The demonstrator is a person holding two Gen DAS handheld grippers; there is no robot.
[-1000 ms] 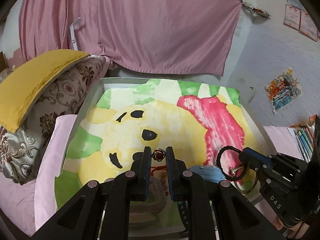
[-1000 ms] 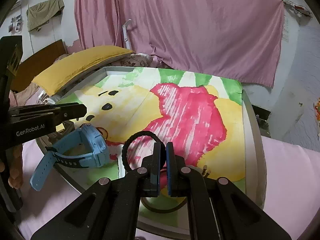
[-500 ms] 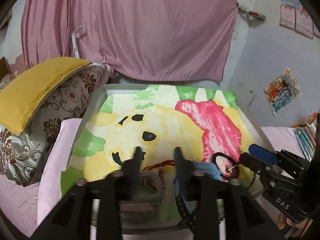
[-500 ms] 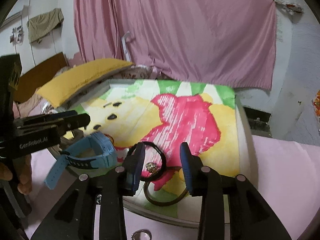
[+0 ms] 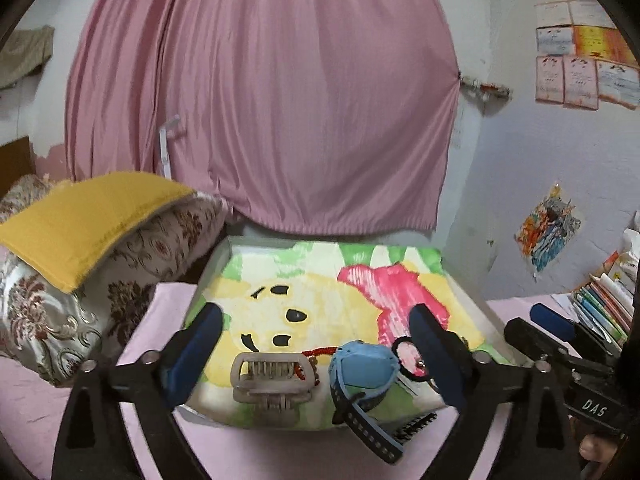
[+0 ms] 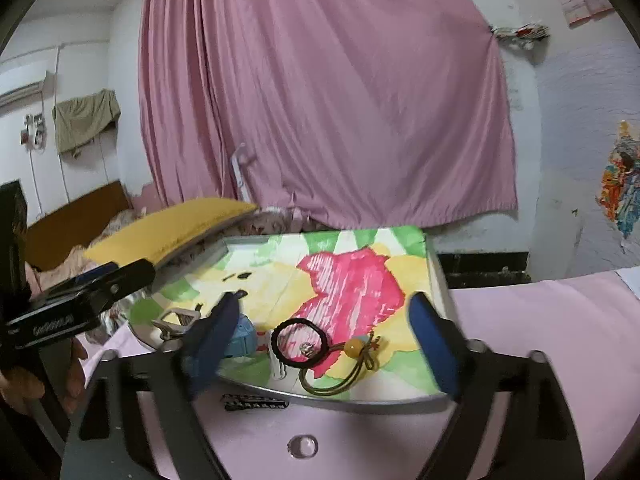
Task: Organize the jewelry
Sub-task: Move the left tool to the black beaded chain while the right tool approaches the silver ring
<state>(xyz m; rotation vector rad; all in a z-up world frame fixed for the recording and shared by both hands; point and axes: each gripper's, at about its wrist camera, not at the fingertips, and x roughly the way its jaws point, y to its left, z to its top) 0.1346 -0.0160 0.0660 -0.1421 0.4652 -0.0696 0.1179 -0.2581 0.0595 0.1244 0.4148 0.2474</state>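
Both tools spread wide, jaws just opened, nothing pinched: left tool (image 5: 314,344), right tool (image 6: 324,332). Only right view shows a ring (image 6: 303,446) on the pink bed, nearest, then a black comb (image 6: 256,403). On tray (image 6: 438,280) front edge: black hair tie (image 6: 298,342), olive tie with yellow bead (image 6: 352,348). Left view alone shows grey claw clip (image 5: 273,378) lying crosswise, red bead string (image 5: 320,350) behind, blue watch (image 5: 362,366) with its strap pointing toward camera.

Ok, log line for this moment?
left hand-held gripper: just opened, empty | right hand-held gripper: just opened, empty | black hair tie: on tray

Dim, flat indoor light; fisheye-warped edges, slight motion blur.
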